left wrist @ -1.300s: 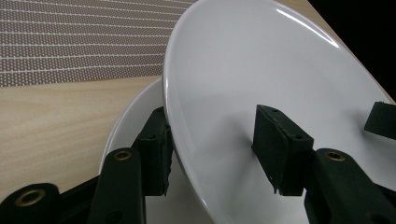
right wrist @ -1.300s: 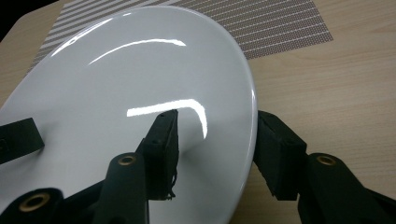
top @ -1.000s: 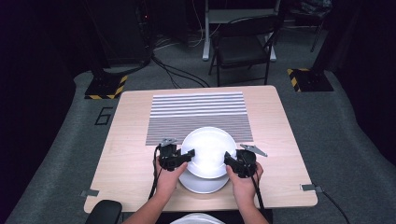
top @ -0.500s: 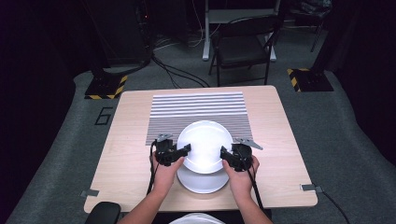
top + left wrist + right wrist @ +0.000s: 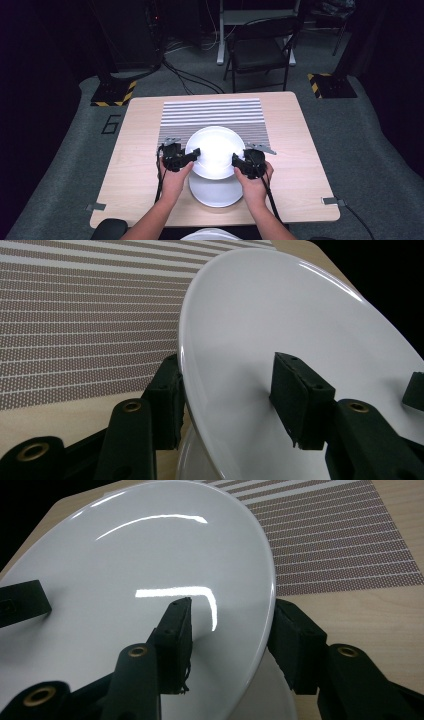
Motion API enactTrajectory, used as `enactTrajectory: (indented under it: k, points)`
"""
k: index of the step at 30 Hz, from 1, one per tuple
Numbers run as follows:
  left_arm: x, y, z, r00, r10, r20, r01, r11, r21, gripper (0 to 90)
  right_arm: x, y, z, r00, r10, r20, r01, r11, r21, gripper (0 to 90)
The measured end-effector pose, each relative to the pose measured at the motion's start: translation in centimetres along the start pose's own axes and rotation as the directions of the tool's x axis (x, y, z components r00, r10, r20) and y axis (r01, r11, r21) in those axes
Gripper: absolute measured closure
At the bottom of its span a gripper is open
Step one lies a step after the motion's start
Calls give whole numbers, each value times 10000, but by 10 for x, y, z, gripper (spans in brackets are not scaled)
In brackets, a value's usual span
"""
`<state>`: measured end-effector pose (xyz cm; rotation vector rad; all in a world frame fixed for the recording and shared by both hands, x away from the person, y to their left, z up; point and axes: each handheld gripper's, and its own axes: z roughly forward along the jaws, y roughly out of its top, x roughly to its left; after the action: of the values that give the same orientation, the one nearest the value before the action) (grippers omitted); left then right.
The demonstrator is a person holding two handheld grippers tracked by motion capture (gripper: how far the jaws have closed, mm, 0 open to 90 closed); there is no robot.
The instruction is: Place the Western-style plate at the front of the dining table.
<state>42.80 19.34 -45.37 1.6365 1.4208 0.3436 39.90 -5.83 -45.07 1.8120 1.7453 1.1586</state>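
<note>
White plate (image 5: 216, 150) clamped by both grippers; second plate (image 5: 215, 192) apparently beneath.

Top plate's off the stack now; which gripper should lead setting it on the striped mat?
Neither clearly. The left gripper and right gripper each clamp opposite rims of the top plate, level with each other before the striped mat.

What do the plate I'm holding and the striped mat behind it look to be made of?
The upper plate, gripped by the left gripper and the right gripper, looks like glazed white ceramic: smooth, glossy, with sharp light streaks, though it could be melamine. The striped mat looks like woven vinyl or fabric, matte, with a fine dotted weave.
</note>
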Motion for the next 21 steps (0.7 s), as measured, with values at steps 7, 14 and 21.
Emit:
enactTrajectory:
  k: [7, 14, 21]
  points:
    - [2, 5, 2, 10000, -16, -7, 16, 10000, -2, 490, 2, 5, 4, 10000, -13, -46, 13, 9999, -101, 526]
    - [4, 8, 6, 10000, -6, 51, 6, 10000, 22, 492, 0, 10, 8, 10000, -34, -48, 34, 10000, -85, 526]
    - [4, 12, 9, 10000, 34, 45, -34, 10000, 60, 498, 0, 18, 10, 10000, -5, -52, 3, 9998, -201, 526]
